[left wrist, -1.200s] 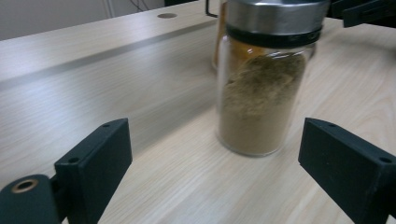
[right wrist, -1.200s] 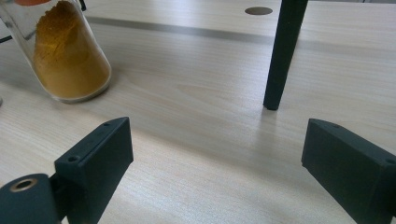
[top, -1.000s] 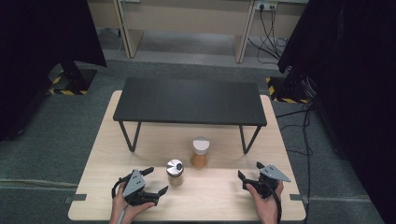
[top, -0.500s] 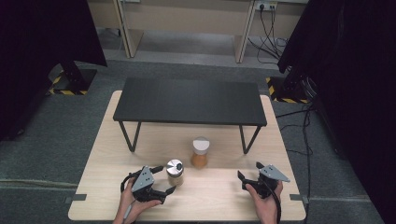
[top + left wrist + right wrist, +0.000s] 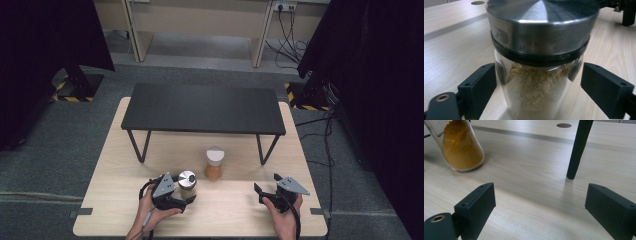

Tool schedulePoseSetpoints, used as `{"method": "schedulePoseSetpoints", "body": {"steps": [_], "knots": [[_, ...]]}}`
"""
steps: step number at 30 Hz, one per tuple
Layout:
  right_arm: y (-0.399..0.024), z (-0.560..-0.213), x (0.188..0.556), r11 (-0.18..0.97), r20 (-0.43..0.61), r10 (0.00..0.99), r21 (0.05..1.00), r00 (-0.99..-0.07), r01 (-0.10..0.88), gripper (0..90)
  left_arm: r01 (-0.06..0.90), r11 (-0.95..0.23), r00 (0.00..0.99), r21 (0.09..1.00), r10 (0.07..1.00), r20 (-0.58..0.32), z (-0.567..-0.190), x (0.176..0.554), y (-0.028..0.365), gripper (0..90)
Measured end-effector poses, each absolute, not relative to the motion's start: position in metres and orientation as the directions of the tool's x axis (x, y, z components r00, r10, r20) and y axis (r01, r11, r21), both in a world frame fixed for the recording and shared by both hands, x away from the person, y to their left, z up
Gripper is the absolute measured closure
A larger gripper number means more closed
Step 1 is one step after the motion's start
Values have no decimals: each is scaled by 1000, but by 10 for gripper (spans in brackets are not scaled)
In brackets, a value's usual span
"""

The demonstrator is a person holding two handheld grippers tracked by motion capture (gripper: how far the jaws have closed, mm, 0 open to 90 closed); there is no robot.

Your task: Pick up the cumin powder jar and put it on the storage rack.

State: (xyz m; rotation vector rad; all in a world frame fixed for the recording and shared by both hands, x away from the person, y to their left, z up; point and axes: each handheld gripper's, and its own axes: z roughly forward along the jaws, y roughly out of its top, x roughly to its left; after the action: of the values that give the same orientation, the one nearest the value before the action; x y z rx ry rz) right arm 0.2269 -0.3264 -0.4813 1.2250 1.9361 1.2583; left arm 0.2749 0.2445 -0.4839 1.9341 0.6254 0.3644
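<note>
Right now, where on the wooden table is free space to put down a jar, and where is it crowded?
Free: the front strip of the wooden table between the left claw and the right claw, and the bare wood right of the orange spice jar up to the black shelf's leg. Crowded: front left, where the left claw surrounds the steel-lidded jar.

Glass jar [image 5: 536, 90], brushed metal lid [image 5: 541, 22], wood table [image 5: 240, 210]

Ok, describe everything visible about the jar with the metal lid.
The jar is clear glass with a brushed metal lid over a black seal ring, partly filled with pale tan powder. It stands upright on the wooden table, left of the orange-filled jar. The left hand-held gripper has just been closing; its jaws flank the glass, a gap showing on the right side.
</note>
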Motion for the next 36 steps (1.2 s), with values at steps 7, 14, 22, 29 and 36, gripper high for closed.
{"method": "schedulePoseSetpoints", "body": {"steps": [7, 14, 22, 29, 36], "knots": [[-326, -481, 226, 164, 41, 888, 901, -458, 400, 97, 273, -355, 813, 894, 582, -17, -481, 276, 240, 250], [-325, -481, 226, 168, 38, 888, 901, -458, 400, 96, 271, -355, 811, 895, 585, -13, -482, 276, 241, 299], [-325, -481, 226, 173, 32, 888, 901, -459, 397, 97, 274, -349, 804, 896, 595, -14, -482, 273, 240, 300], [-325, -481, 227, 169, 38, 887, 901, -460, 400, 97, 273, -337, 794, 901, 608, -13, -483, 268, 246, 301], [-328, -482, 227, 155, 54, 887, 901, -459, 405, 102, 265, -326, 781, 908, 624, -4, -480, 257, 252, 301]]}}
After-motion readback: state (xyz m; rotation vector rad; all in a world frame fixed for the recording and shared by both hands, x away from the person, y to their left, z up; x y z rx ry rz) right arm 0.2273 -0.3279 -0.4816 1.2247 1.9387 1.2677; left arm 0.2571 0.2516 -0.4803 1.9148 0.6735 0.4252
